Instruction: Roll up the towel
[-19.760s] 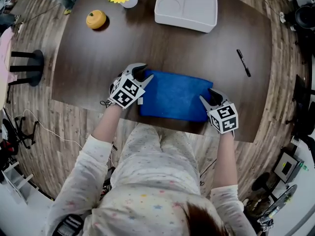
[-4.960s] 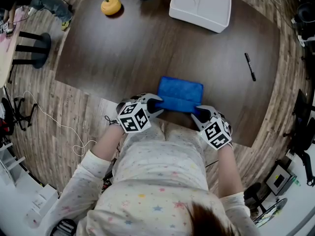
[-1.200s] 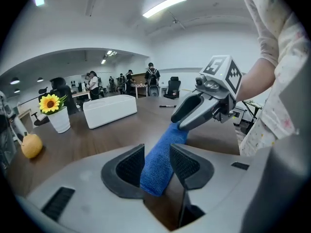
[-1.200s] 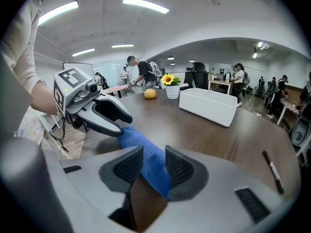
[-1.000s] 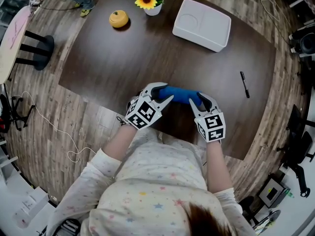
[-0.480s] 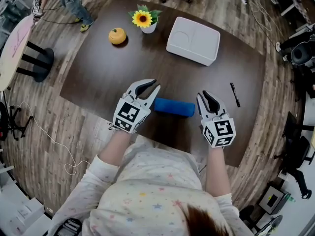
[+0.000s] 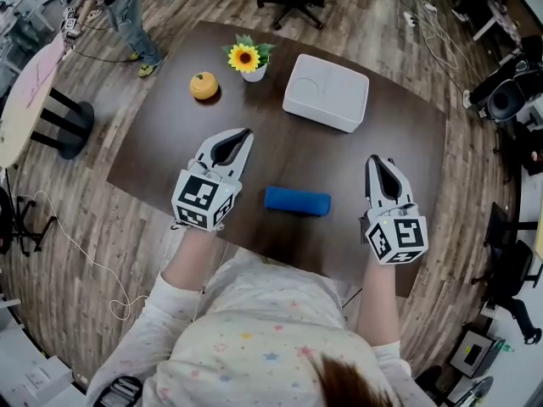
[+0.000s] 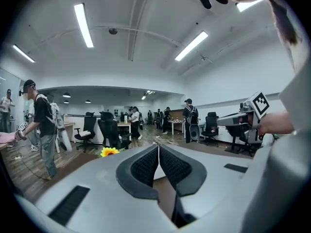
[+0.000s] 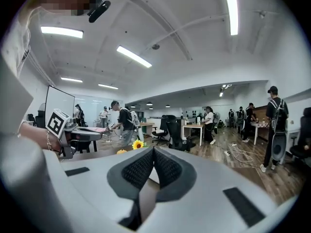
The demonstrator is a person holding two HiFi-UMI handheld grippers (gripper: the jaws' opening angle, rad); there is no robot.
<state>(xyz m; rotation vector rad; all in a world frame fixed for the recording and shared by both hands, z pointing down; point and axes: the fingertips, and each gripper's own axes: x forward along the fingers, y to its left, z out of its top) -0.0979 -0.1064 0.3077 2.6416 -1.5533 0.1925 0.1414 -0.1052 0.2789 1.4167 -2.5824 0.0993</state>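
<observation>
The blue towel (image 7: 297,201) lies rolled into a short cylinder on the dark table (image 7: 161,151), near its front edge. My left gripper (image 7: 241,134) hangs in the air to the left of the roll and clear of it. Its jaws have just been closing and meet now with nothing between them (image 8: 159,147). My right gripper (image 7: 379,162) hovers to the right of the roll, also apart from it, shut and empty (image 9: 153,149). Both gripper views look out level over the room, and the towel is hidden in them.
A white sectioned tray (image 7: 326,91) sits at the table's far side, with a potted sunflower (image 7: 244,59) and a small orange pumpkin (image 7: 204,86) to its left. Office chairs and several people stand beyond the table (image 8: 39,125). A black stool (image 7: 64,117) is at the left.
The flat towel has become a roll. Both grippers have lifted off the roll's ends and moved apart and up. The left jaws, open on the roll a second ago, have closed.
</observation>
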